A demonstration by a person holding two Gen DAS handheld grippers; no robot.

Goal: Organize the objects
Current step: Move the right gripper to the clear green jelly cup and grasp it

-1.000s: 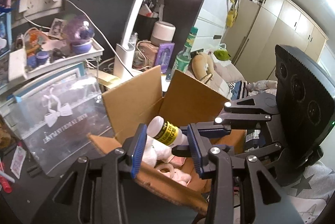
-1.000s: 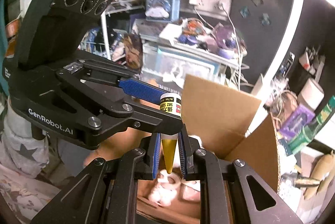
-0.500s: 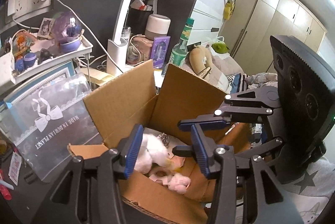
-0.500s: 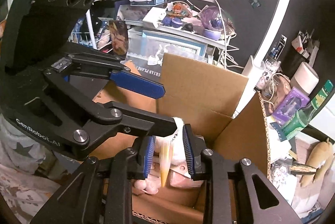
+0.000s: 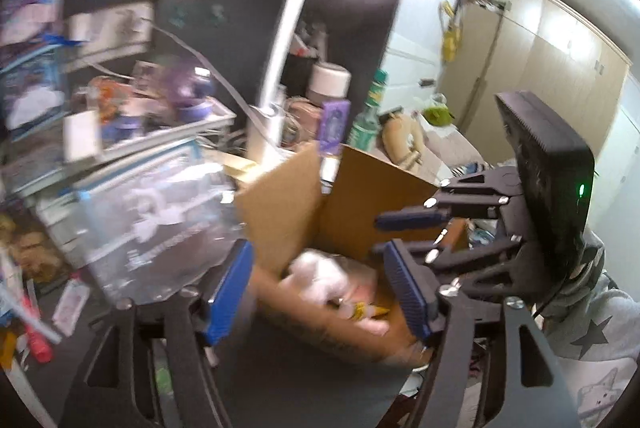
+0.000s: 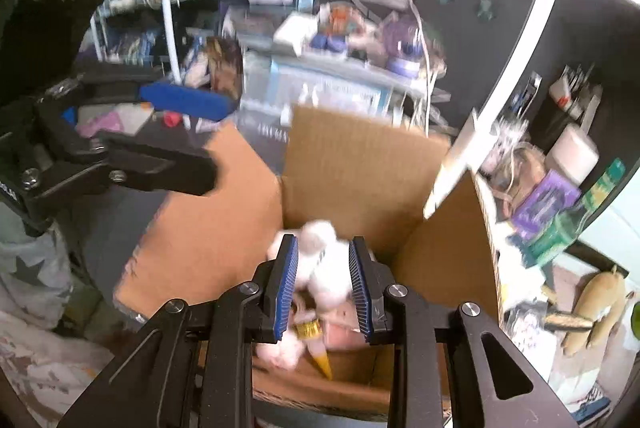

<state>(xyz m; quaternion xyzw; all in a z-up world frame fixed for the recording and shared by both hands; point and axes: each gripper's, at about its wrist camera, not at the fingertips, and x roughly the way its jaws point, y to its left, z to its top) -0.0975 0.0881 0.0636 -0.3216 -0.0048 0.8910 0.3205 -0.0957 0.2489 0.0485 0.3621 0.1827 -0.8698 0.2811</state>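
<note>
Glue tube point(image 6: 314, 344) lying in cardboard box point(image 6: 360, 167), yellow tip toward camera, left gripper point(image 5: 320, 288) jaws opening, right gripper point(image 6: 322, 288) jaws narrow, both empty

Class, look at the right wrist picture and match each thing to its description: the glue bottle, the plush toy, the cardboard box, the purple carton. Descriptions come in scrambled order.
Column A
1. glue bottle
2. plush toy
3. cardboard box
4. purple carton

Column B
a. brown, flaps standing open
b. white and fluffy, inside the box
c. outside the box, next to a green bottle
d. lying in the box, yellow tip

Pairs: 1-d, 2-b, 3-a, 4-c
</note>
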